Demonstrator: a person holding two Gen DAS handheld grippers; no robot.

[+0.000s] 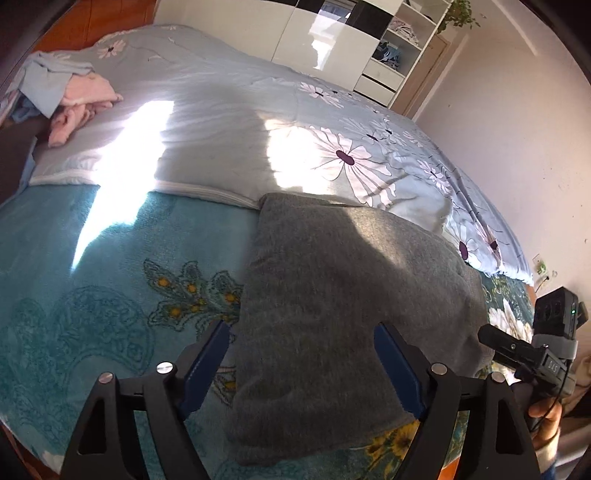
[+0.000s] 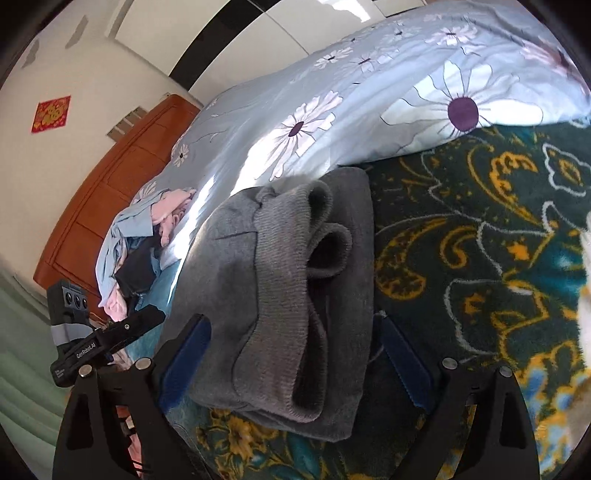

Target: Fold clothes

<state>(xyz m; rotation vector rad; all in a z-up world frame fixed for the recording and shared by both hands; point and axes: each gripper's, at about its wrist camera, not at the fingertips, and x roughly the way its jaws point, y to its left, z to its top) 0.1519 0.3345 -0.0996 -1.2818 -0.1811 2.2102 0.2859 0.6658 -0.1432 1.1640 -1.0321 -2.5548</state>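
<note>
Sunlit bed [image 1: 110, 258] with teal blanket carries a folded grey sweater [image 1: 332, 295]; left claw [image 1: 301, 363] and right claw [image 2: 295, 354] both spread, gripping nothing.

A bed fills the room, spread with a teal patterned blanket [image 1: 92, 266] and a pale blue daisy-print quilt [image 1: 221, 110] — sunlight falls across both in bright patches. Behind stand a glossy white wardrobe [image 1: 314, 33] with open shelves, a wooden headboard [image 2: 110, 192] and plain pale walls [image 1: 517, 129].
</note>
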